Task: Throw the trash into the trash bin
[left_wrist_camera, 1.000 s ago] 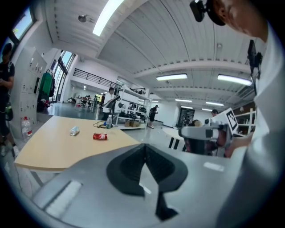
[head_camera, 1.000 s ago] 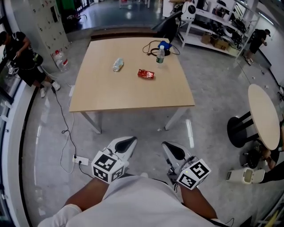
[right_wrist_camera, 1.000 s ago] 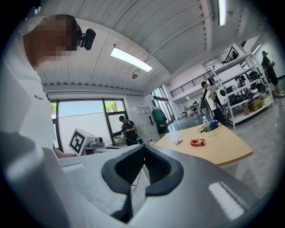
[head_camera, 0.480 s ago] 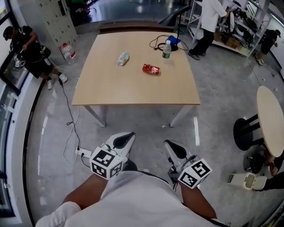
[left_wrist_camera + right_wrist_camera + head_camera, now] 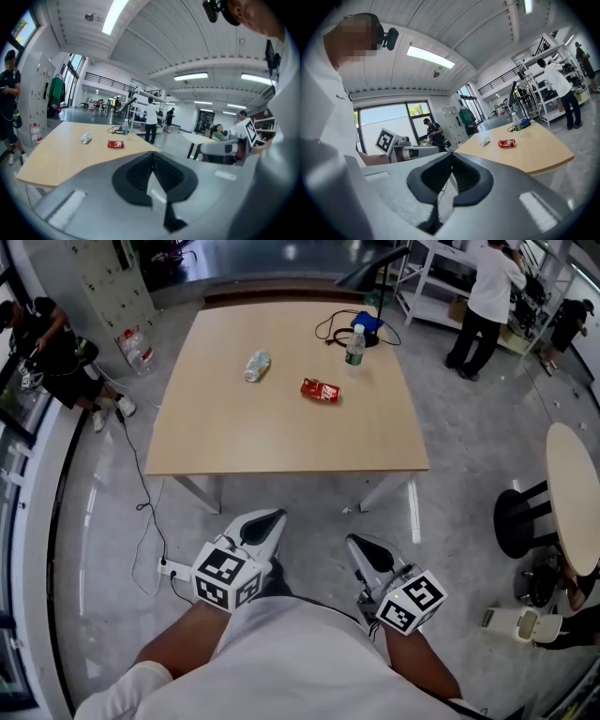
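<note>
Plainly, the broad square table of smooth pale wood (image 5: 281, 437), at upper centre of the head view, should be approached squarely, with jaws parted only once near the trash. Below it, the grey left gripper (image 5: 270, 519) and right gripper (image 5: 356, 545) are pressed closed, with nothing held. On the tabletop are left a crumpled clear plastic bottle (image 5: 256, 365) and, to its right, a dented glossy red can (image 5: 320, 390).

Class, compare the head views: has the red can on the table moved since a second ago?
No. The red can keeps its spot on the table, right of the crushed bottle and nearer than the upright bottle; only the camera shifted.
</note>
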### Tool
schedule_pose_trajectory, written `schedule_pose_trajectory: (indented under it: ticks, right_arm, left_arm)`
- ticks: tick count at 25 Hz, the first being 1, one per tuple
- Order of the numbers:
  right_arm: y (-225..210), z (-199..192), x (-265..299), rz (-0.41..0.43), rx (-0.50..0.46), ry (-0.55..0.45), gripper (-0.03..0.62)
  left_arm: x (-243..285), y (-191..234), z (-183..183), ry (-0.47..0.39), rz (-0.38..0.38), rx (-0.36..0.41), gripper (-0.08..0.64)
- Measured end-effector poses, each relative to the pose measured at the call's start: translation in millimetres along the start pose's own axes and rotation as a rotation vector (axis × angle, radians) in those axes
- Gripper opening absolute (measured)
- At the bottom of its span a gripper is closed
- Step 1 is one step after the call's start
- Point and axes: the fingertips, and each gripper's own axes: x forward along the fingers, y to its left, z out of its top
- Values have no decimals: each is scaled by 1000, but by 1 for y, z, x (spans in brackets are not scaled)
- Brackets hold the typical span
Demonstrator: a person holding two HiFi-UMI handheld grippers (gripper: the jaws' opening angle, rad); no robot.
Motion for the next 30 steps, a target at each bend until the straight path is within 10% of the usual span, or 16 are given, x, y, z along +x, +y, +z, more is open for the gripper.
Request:
schedule_pose_trajectory:
  ticks: [20,30]
  right_arm:
    - [-89,51,211,-123,-26,107,2]
    - [-123,56,262,-175,-208,248,2]
  left_arm:
    - [76,196,62,22,-64,4,8]
    - [107,239,54,74,-96,-18,8]
